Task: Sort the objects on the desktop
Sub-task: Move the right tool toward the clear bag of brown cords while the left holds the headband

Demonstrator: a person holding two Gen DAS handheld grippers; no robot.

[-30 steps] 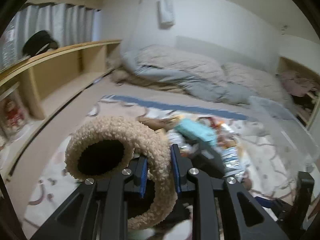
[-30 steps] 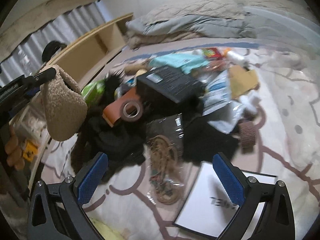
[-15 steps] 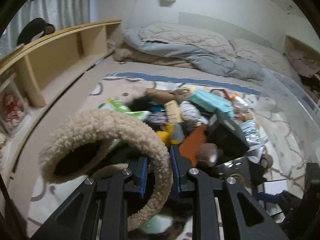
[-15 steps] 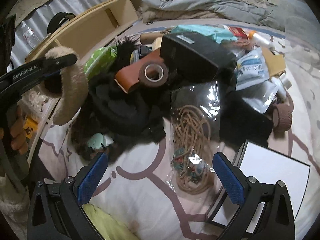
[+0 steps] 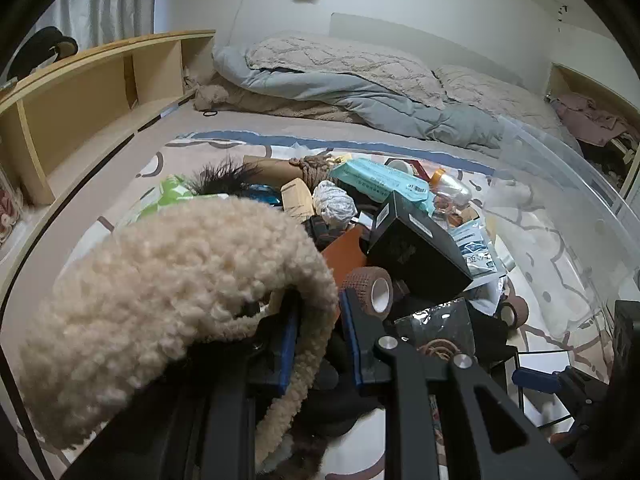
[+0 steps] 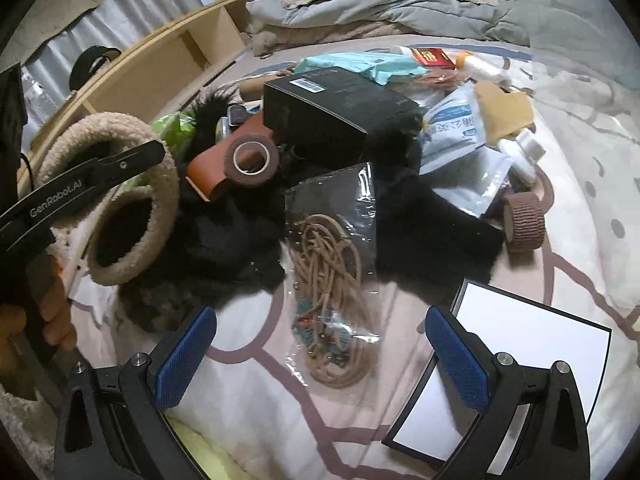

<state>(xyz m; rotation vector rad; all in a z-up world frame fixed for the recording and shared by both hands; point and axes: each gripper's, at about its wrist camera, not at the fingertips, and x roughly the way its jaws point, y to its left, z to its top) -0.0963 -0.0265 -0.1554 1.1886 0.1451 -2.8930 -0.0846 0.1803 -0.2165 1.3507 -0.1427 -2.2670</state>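
- We are gripping the fuzzy beige hat (image 5: pixel 168 300) with the left gripper (image 5: pixel 318 344); its fingers (image 5: pixel 289 344) are pinching the hat's brim, nearly closed.
- The hat is hanging at the left edge of the pile on the bed, beside the black furry fabric (image 6: pixel 224 240).
- We are holding the right gripper (image 6: pixel 320 356) with its fingers (image 6: pixel 186 356) spread wide and holding nothing, above the clear bag of tan cord (image 6: pixel 332 280).
- A black box (image 6: pixel 336 106) is resting at the pile's middle, with a brown tape roll (image 6: pixel 251 159) just beside it.
- A white-faced box (image 6: pixel 516 352) is lying near the right finger.
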